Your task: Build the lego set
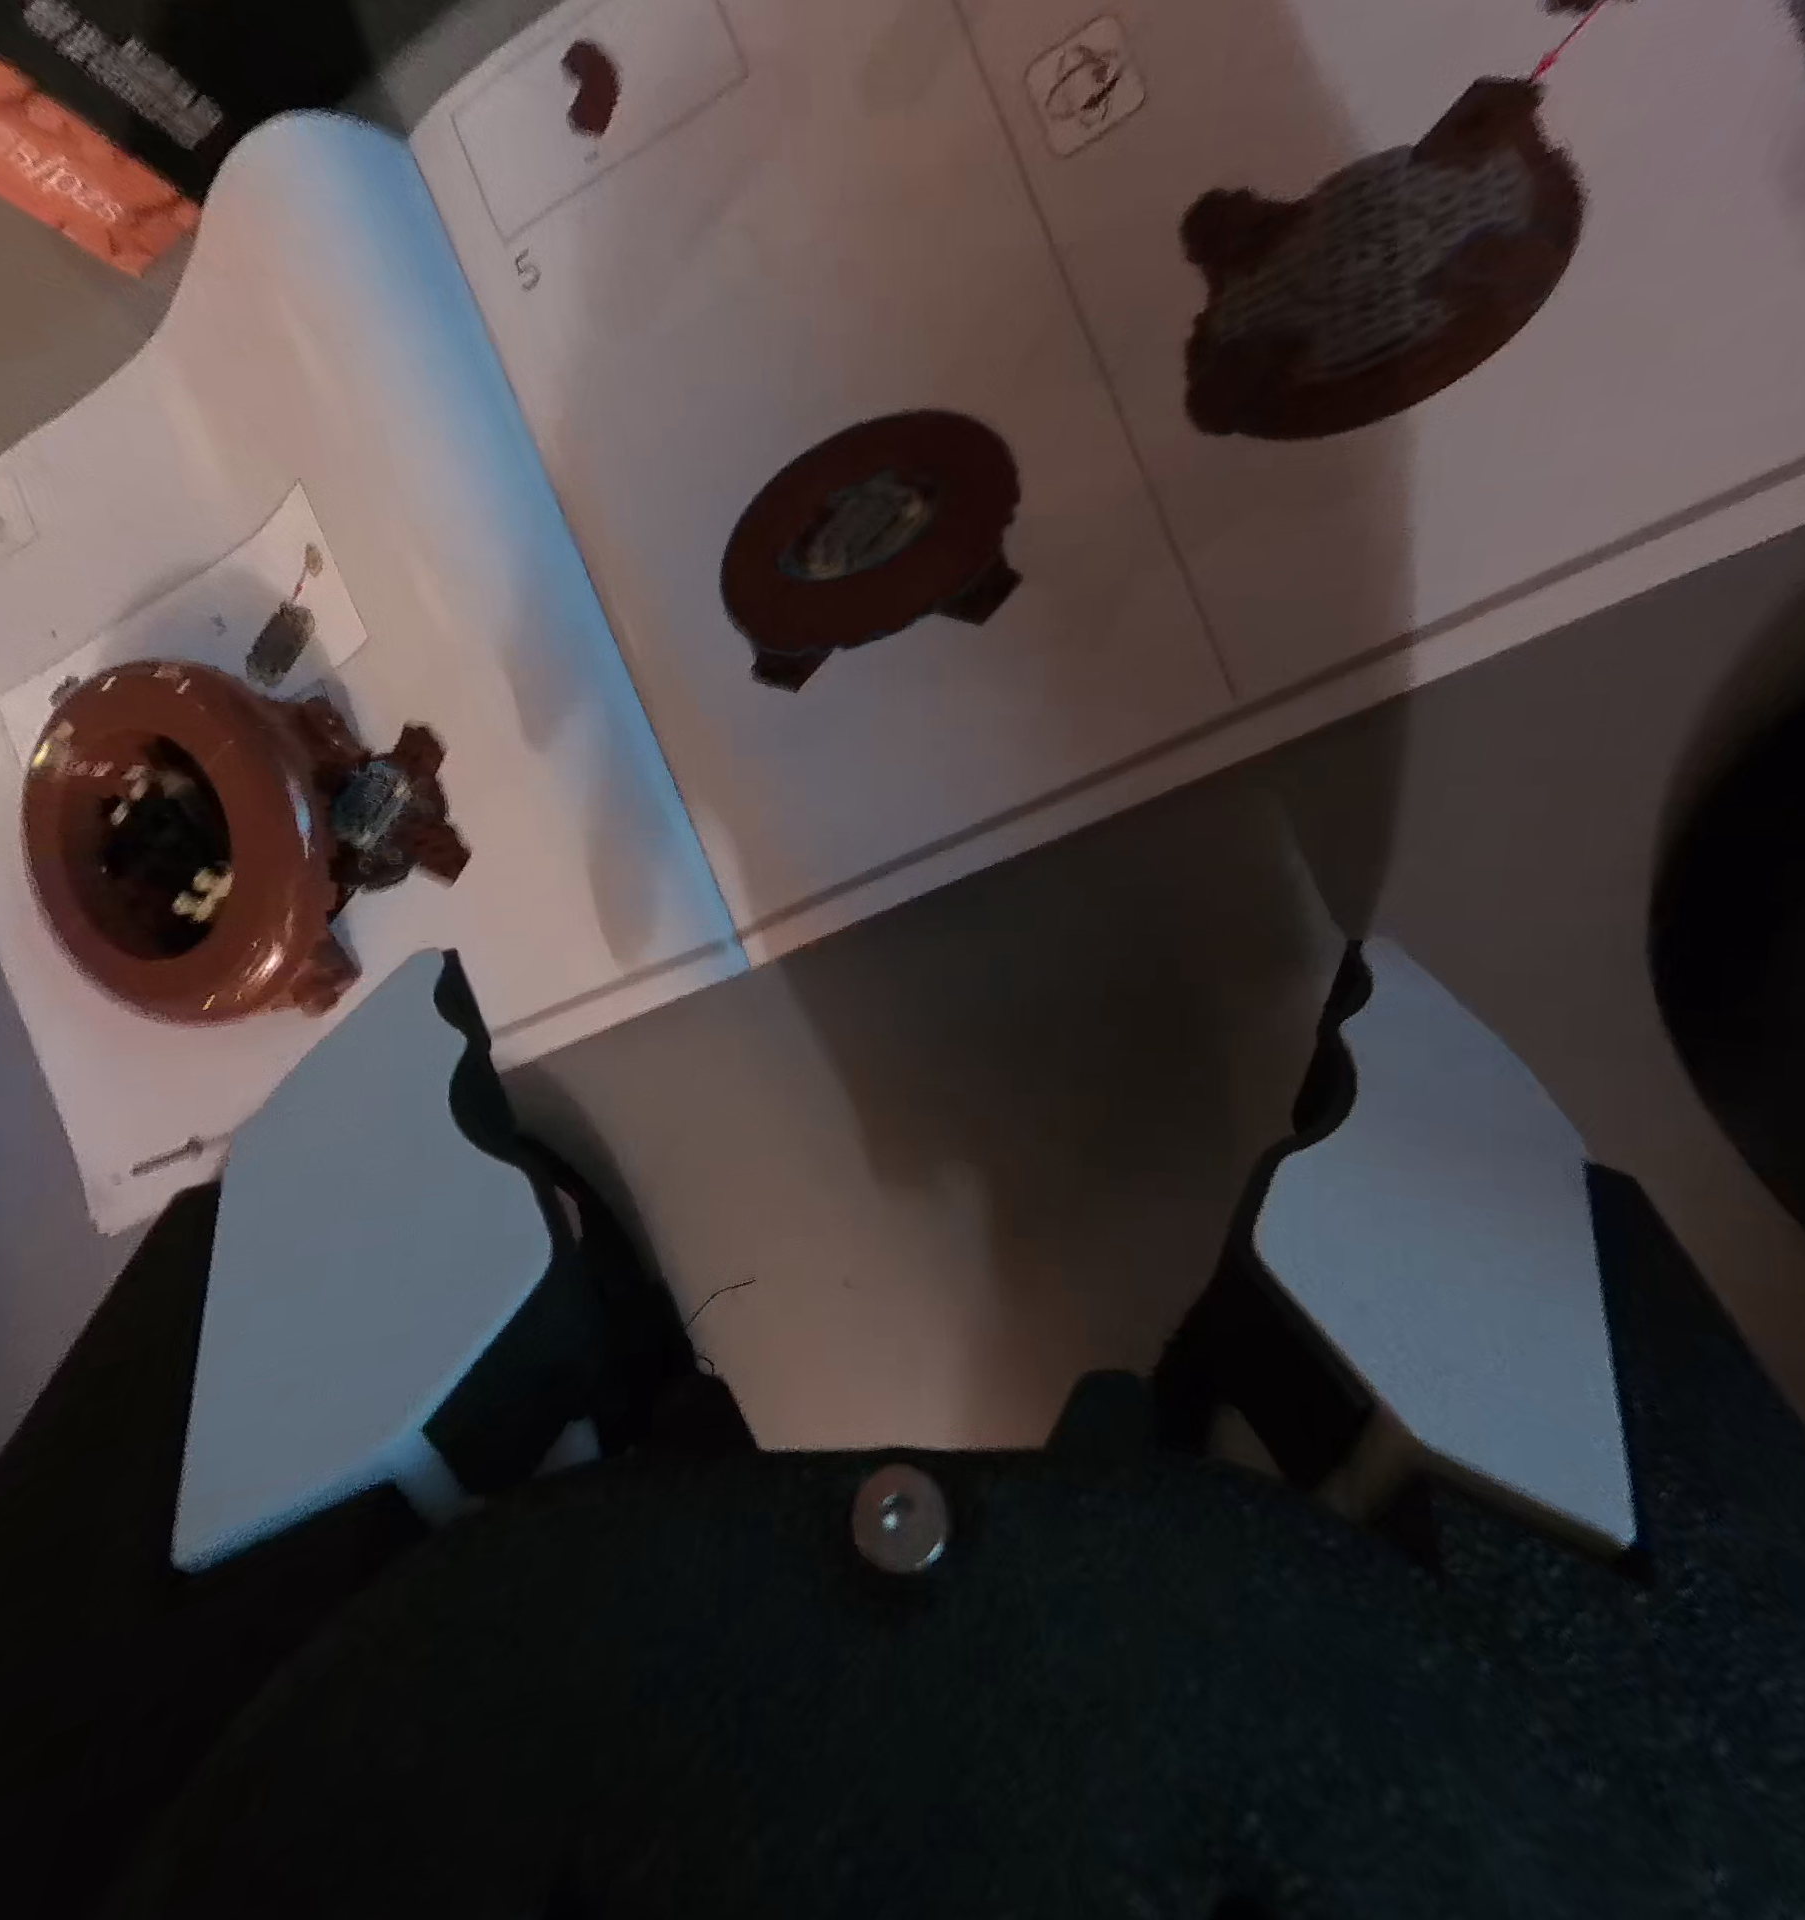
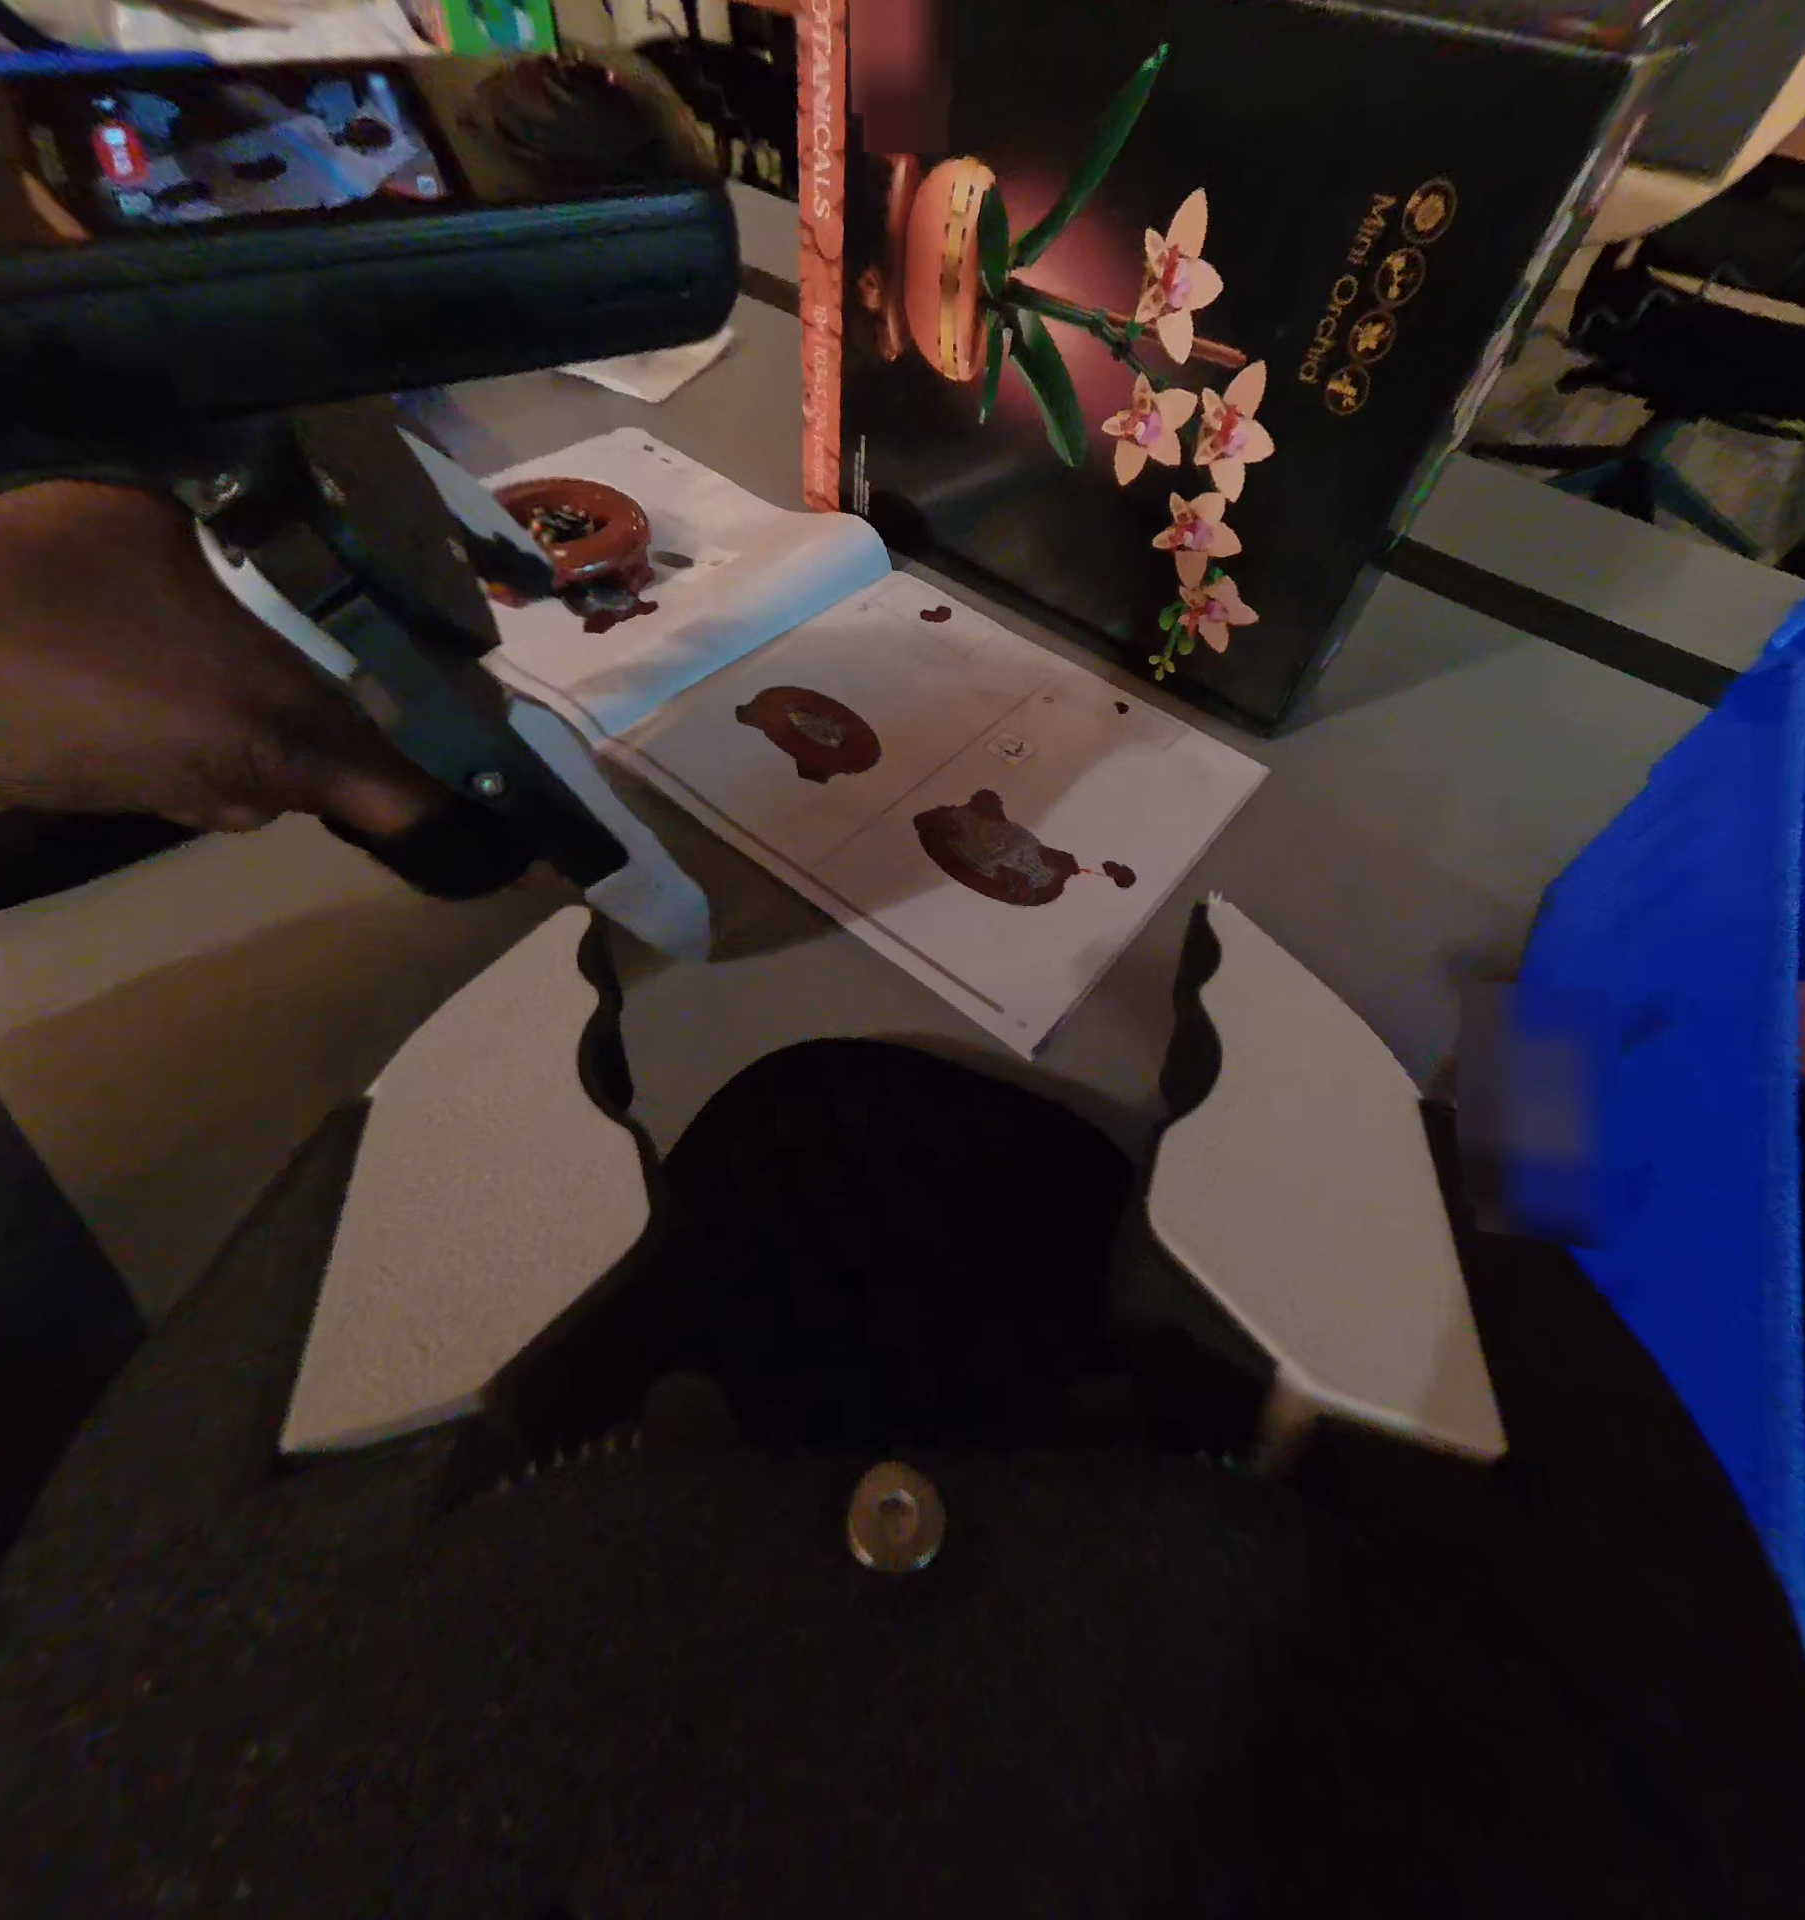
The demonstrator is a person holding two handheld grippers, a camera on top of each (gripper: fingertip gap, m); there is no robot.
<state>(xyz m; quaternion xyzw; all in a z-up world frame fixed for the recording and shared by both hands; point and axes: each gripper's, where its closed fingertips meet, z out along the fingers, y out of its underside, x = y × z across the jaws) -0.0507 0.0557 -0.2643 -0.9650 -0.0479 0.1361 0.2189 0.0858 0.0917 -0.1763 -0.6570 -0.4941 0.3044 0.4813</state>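
In the left wrist view, the left gripper (image 1: 898, 997) is spread wide and empty beside the open white instruction booklet (image 1: 877, 312); the round brown brick-built pot (image 1: 181, 842) on the booklet's left page could be knocked by the left fingertip just beside it. In the right wrist view, the right gripper (image 2: 893, 956) is seen open, holding nothing, at the booklet's near edge, which could be snagged.

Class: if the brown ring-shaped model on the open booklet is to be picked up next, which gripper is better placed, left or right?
Probably the left gripper: it hangs open beside the brown model on the booklet. The right gripper, also open, sits farther back.
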